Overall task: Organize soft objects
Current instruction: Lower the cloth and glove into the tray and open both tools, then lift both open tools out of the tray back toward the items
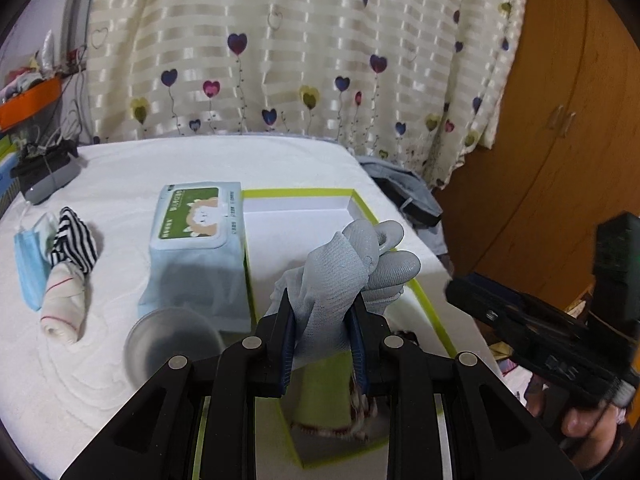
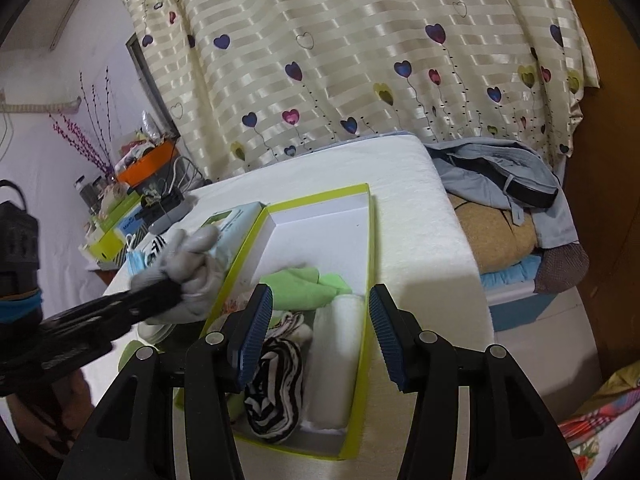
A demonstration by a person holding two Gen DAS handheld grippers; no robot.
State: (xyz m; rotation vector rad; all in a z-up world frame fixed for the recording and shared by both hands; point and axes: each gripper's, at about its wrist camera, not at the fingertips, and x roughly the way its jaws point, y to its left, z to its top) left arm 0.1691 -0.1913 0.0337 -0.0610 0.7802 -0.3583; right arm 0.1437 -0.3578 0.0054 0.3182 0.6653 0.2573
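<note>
My left gripper [image 1: 322,316] clamped a grey glove [image 1: 352,264] above the green-edged box [image 1: 432,304]. My right gripper [image 2: 320,332] stood wide, nothing between its pads (a striped sock [image 2: 276,396] lay in the box below).

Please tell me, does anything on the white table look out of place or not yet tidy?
Yes. A striped sock, a rolled white sock and a blue face mask lie in a loose heap on the table, outside the green-rimmed box. Nothing looks spilled or damaged.

From my left camera, the left gripper's black arms [image 1: 320,380] hide the near half of the lime-edged white cardboard box [image 1: 424,300]; the round clear plastic lid [image 1: 172,340] is blurred.
</note>
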